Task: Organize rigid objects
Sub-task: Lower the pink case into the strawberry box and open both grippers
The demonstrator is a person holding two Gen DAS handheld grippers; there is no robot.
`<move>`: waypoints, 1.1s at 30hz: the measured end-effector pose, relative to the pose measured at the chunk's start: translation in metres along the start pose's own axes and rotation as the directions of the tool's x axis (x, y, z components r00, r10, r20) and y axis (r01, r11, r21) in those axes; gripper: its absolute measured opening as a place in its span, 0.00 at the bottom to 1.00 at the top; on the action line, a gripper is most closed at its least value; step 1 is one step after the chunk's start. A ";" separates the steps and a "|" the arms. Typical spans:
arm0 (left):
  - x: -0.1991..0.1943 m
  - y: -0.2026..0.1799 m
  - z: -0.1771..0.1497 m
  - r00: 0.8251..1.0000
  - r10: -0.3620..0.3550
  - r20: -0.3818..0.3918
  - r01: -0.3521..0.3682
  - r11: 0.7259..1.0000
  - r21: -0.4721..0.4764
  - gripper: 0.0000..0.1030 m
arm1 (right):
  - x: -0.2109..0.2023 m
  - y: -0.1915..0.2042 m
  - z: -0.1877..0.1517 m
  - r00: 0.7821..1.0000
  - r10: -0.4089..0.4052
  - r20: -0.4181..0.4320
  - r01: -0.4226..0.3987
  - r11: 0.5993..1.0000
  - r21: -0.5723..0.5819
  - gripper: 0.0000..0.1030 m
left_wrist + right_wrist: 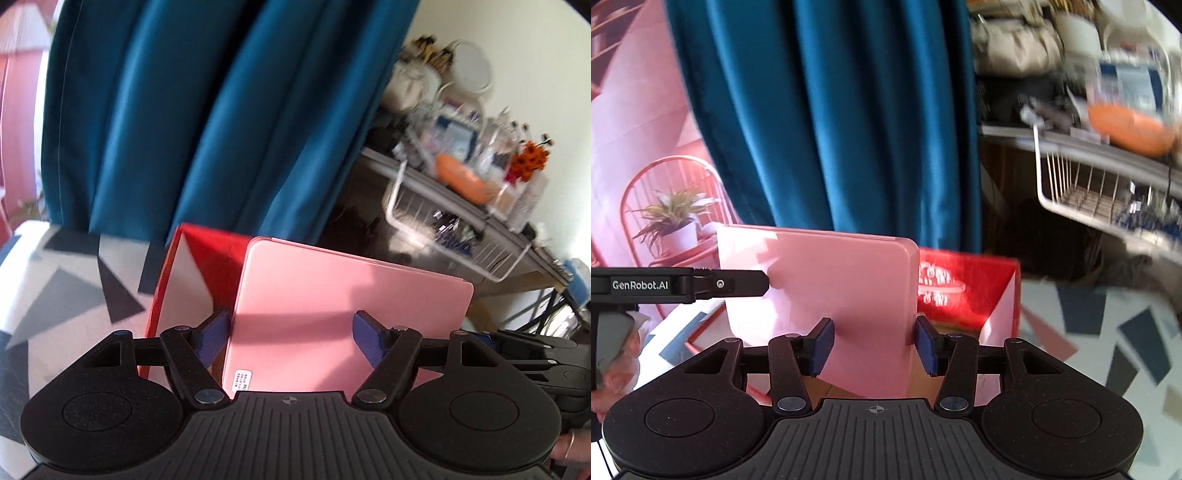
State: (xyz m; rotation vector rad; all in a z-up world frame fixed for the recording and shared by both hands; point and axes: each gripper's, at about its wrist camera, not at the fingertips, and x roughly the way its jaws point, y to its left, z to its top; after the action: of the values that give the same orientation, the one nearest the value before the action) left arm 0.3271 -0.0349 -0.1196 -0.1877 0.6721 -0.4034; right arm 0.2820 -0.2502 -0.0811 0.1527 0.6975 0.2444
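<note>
A flat pink case (343, 314) stands upright in an open red box (207, 266). My left gripper (291, 338) is open, its blue pads on either side of the case's lower part. In the right wrist view the same pink case (827, 280) stands in the red box (967, 291). My right gripper (874, 349) is open around the case's right lower edge, apparently without squeezing it. The left gripper's finger (735, 284) reaches the case from the left.
A teal curtain (207, 118) hangs behind. A cluttered table with a white wire basket (447, 229) and an orange bowl (461, 177) stands at the right. The box sits on a cloth with a grey and black geometric pattern (74, 288).
</note>
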 end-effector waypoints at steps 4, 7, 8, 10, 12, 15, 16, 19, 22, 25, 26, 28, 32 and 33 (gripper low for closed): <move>0.023 0.006 -0.006 0.997 0.012 -0.079 -0.012 1.000 0.006 0.68 | 0.027 -0.012 -0.012 0.997 -0.001 -0.071 0.005 0.999 0.053 0.43; 0.032 0.012 -0.011 0.993 0.007 -0.115 -0.007 1.000 0.005 0.66 | 0.040 -0.015 -0.022 0.993 -0.013 -0.116 0.020 0.998 0.061 0.43; 0.035 0.015 -0.012 0.992 0.006 -0.125 -0.006 1.000 0.000 0.64 | 0.043 -0.017 -0.024 0.992 -0.009 -0.127 0.017 0.998 0.066 0.43; 0.034 0.020 -0.017 0.991 0.012 -0.131 -0.011 1.000 0.009 0.59 | 0.048 -0.019 -0.029 0.990 -0.005 -0.144 0.017 0.997 0.081 0.43; 0.036 0.018 -0.019 0.991 0.028 -0.134 -0.023 0.999 0.037 0.59 | 0.050 -0.020 -0.030 0.989 -0.004 -0.148 0.017 0.996 0.083 0.43; 0.036 0.018 -0.020 0.990 0.040 -0.136 -0.032 0.998 0.060 0.58 | 0.051 -0.018 -0.031 0.987 -0.011 -0.158 0.023 0.997 0.074 0.43; 0.036 0.018 -0.021 0.990 0.042 -0.136 -0.034 0.998 0.060 0.57 | 0.051 -0.018 -0.031 0.987 -0.010 -0.160 0.022 0.997 0.073 0.43; 0.036 0.019 -0.021 0.989 0.053 -0.139 -0.045 0.997 0.063 0.53 | 0.050 -0.017 -0.030 0.987 -0.007 -0.159 0.019 0.997 0.077 0.43; 0.034 0.017 -0.024 0.988 0.067 -0.137 -0.057 0.996 0.074 0.50 | 0.051 -0.018 -0.030 0.987 -0.008 -0.159 0.021 0.997 0.079 0.42; 0.034 0.016 -0.030 0.988 0.080 -0.135 -0.067 0.993 0.093 0.46 | 0.049 -0.019 -0.029 0.990 -0.014 -0.144 0.026 0.996 0.082 0.42; 0.036 0.015 -0.031 0.986 0.091 -0.136 -0.076 0.991 0.110 0.44 | 0.048 -0.019 -0.029 0.990 -0.015 -0.140 0.026 0.996 0.080 0.42; 0.038 0.015 -0.035 0.985 0.079 -0.156 -0.063 0.993 0.105 0.42 | 0.046 -0.019 -0.029 0.991 -0.020 -0.131 0.029 0.997 0.073 0.43; 0.040 0.017 -0.038 0.984 0.077 -0.160 -0.062 0.993 0.101 0.41 | 0.039 -0.020 -0.031 0.994 -0.026 -0.107 0.035 0.996 0.085 0.43; 0.039 0.017 -0.038 0.984 0.076 -0.159 -0.061 0.994 0.096 0.41 | 0.038 -0.021 -0.031 0.994 -0.030 -0.102 0.040 0.995 0.090 0.43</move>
State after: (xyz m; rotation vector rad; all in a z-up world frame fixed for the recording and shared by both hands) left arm 0.3355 -0.0376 -0.1761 -0.0457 0.8164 -0.3847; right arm 0.2934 -0.2583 -0.1321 0.2171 0.8110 0.1872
